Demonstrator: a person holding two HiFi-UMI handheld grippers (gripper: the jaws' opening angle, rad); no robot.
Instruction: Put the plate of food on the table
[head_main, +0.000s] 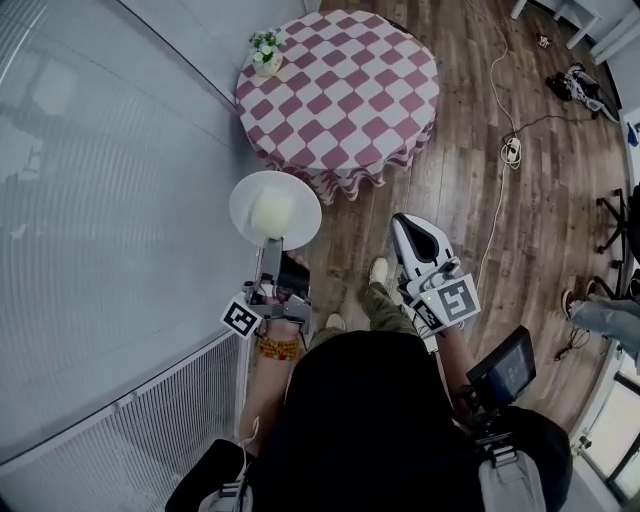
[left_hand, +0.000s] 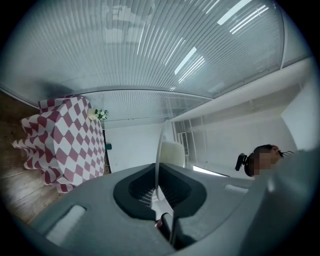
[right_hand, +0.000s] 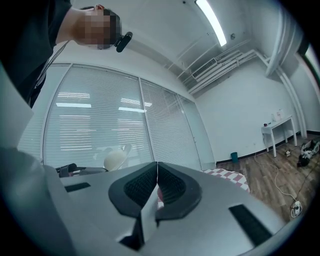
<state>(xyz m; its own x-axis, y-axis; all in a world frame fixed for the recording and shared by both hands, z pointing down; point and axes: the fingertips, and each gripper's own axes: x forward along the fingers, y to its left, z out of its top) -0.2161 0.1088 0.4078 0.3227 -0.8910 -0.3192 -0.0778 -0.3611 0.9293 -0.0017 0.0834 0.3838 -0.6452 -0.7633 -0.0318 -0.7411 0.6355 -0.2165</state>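
Head view: the plate (head_main: 275, 208), white and round with a pale mound of food (head_main: 272, 212) at its middle, is in the air over the wooden floor (head_main: 480, 230). It is not yet on the counter. My left gripper (head_main: 277, 243) has its jaws clamped tight on the plate's rim at the plate's 6 o'clock edge. I judge the grip sits at the edge so the plate stays flat and the food does not slide.

In the left gripper view the plate shows edge-on as a thin line rising from between the pads.

My right gripper (head_main: 408, 225) is at about 4 o'clock from the plate and apart from it. Its jaws are pressed together with nothing between them. It seems to be kept out of the way, since one hand carries the load.

The counter (head_main: 350, 100) lies at about 1 o'clock from the plate, near but not under it. It is round and draped in a red-and-white checked cloth. A small pot of flowers (head_main: 265, 52) stands at its 10 o'clock edge, and the rest of the top looks free for the plate.

Slatted blinds (head_main: 100, 200) fill the frame from 7 to 11 o'clock. A white cable and power strip (head_main: 511, 150) lie on the floor at 3 o'clock of the counter.
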